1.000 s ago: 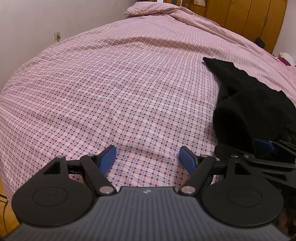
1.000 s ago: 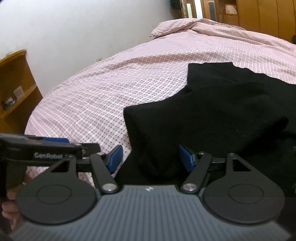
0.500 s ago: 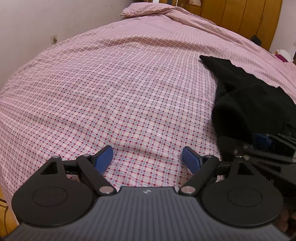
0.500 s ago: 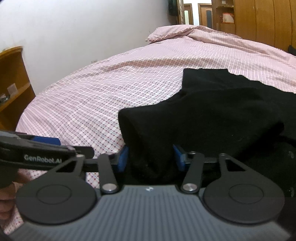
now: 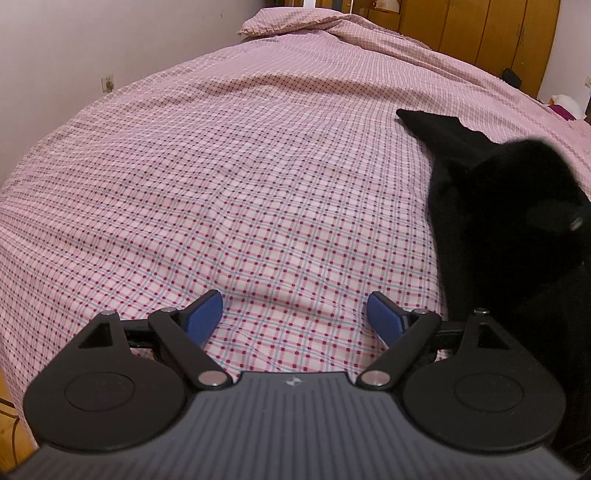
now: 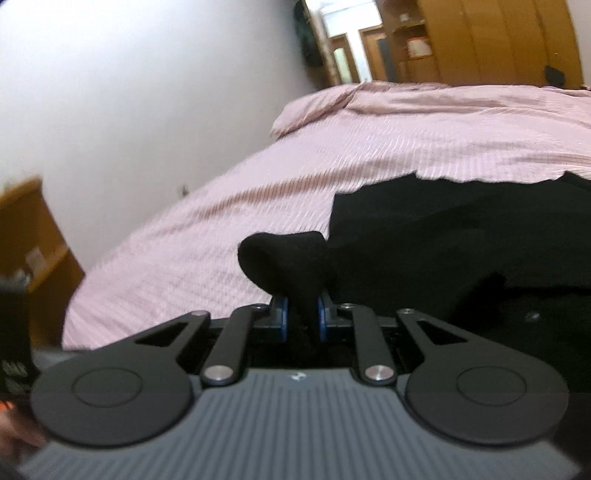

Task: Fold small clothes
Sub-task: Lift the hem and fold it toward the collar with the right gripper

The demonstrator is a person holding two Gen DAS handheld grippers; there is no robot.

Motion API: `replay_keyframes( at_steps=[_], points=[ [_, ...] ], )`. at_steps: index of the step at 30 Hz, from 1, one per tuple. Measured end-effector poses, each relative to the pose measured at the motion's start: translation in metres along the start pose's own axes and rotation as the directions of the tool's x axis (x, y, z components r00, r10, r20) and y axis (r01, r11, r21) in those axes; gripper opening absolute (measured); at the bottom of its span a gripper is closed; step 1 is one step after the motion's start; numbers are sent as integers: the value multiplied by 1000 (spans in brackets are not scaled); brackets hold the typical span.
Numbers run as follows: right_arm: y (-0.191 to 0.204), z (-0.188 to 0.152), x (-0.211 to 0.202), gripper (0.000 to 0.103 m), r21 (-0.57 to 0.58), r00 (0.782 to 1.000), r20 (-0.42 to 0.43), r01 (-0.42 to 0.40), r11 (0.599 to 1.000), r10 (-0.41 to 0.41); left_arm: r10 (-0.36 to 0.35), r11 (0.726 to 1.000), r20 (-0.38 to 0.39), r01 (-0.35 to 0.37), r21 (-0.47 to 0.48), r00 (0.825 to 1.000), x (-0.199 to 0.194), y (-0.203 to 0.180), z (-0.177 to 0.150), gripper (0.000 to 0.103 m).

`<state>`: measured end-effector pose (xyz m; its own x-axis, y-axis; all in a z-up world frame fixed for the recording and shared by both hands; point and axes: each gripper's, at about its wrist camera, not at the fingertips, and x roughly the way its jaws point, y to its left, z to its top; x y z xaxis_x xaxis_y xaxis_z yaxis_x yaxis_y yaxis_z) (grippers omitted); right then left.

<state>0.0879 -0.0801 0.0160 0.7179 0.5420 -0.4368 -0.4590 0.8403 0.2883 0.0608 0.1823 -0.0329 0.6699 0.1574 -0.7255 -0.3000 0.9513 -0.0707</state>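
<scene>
1. Since a second ago my right gripper [image 6: 302,314] has gone from spread wide to clenched on the black garment [image 6: 443,251], and it has lifted a pinched corner off the bed [image 6: 406,147].
2. Soft, matte knit bulges above my blue pads [image 6: 283,314] as a rounded lobe; the rest of the garment lies rumpled on the bed beyond.
3. My left gripper [image 5: 295,317] hangs released, jaws wide apart, over bare bedding with nothing between the blue pads [image 5: 203,314].
4. From the left wrist view the garment [image 5: 498,221] sits to the right, a dark blurred fold raised near the lens.
5. Pink checked cotton with red dots covers the bed [image 5: 240,166], lightly creased; a matching pillow [image 5: 288,22] lies at the far end.
6. Glossy wooden wardrobe doors [image 6: 498,40] stand behind.
</scene>
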Motion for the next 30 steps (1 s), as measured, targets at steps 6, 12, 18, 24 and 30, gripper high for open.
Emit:
replay_keyframes(
  at_steps=[6, 12, 18, 24, 30],
  points=[
    [-20, 26, -24, 18, 32, 997, 80, 9, 999, -12, -12, 1000, -3, 12, -10, 1000, -2, 1, 6, 89],
    [-53, 46, -38, 18, 72, 992, 115, 53, 996, -61, -73, 995, 7, 74, -63, 997, -6, -2, 25, 89],
    [-91, 64, -49, 17, 107, 981, 151, 110, 988, -126, -87, 996, 64, 86, 15, 994, -11, -32, 51, 89],
    [-129, 83, -52, 17, 137, 969, 169, 156, 978, -178, -108, 994, 114, 104, 43, 988, -5, -64, 80, 89],
    [-169, 97, -62, 17, 165, 957, 187, 192, 968, -222, -85, 995, 173, 75, 63, 981, 18, -104, 113, 89]
  ],
)
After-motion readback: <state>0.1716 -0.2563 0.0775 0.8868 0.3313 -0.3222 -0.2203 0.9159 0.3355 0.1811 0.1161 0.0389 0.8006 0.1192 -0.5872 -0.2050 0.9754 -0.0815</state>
